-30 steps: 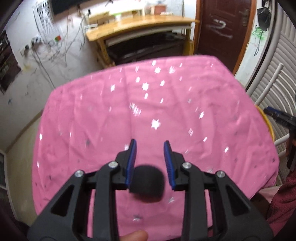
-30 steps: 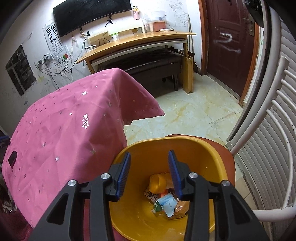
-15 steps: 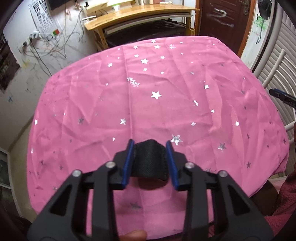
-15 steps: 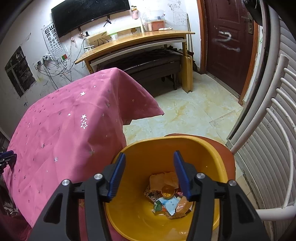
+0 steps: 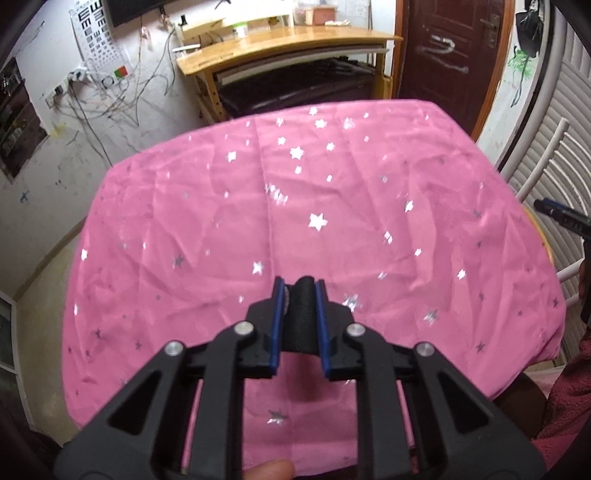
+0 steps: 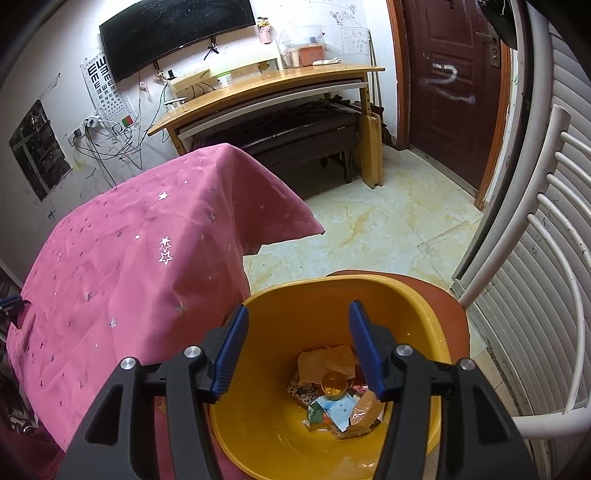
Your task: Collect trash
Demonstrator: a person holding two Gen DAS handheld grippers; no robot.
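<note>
The left gripper (image 5: 299, 295) had just squeezed shut, pinching a black scrap (image 5: 301, 317) over the pink tablecloth's (image 5: 221, 221) near edge. The right gripper (image 6: 299, 325) had just been spreading wider, holding nothing, above the yellow bowl (image 6: 266, 424) of trash (image 6: 336, 395).

A wooden desk (image 6: 266, 92) is standing against the scuffed white wall (image 6: 55, 92), with a dark monitor (image 6: 177, 33) and an eye chart (image 6: 105, 92) hanging above it. A brown door (image 6: 454, 92) is closing off the right side. Pale marbled tiles (image 6: 376, 229) are covering the floor.
</note>
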